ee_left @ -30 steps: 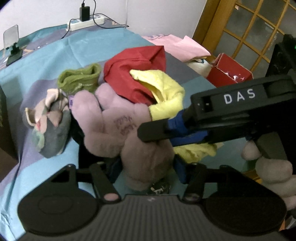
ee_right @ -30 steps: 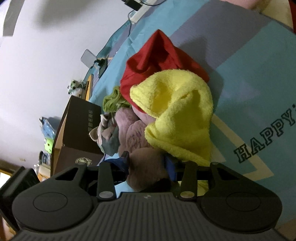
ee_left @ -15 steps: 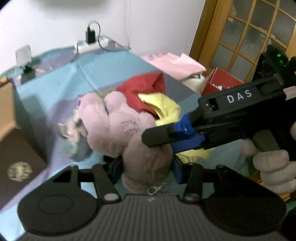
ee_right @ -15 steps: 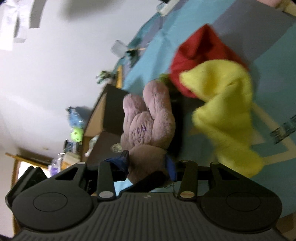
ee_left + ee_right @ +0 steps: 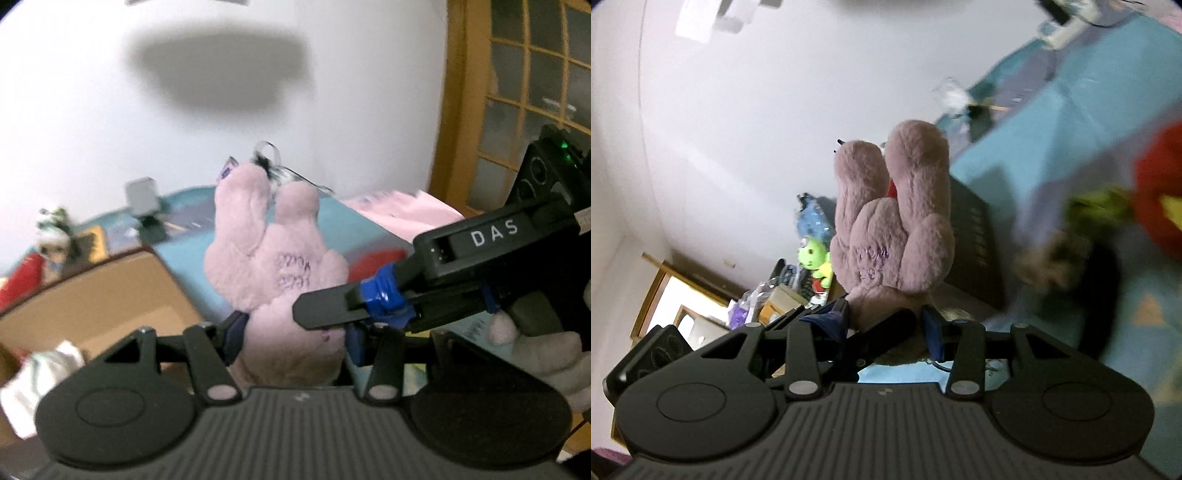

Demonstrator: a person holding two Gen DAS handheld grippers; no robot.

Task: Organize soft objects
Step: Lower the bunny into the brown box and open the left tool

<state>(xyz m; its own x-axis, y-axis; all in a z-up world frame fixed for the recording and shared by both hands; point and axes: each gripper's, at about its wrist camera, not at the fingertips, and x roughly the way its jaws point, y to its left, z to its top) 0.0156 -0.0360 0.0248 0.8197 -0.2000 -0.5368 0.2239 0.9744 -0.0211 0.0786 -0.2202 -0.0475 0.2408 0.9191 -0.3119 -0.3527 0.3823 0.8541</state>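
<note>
Both grippers, left (image 5: 293, 336) and right (image 5: 886, 319), are clamping the pink plush (image 5: 280, 273) up over the box (image 5: 110, 291); red cloth (image 5: 1160, 195) and others are waiting on the bed (image 5: 1052, 122), so early days I'd say.

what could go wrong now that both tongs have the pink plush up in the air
1. Both tongs, left and right, pinch only the bottom of the plush; its top-heavy body could flop or slip out.
2. The two tongs cross tightly, so they may knock together or tug the plush apart.
3. The box is off to one side, so a drop may miss it.
</note>
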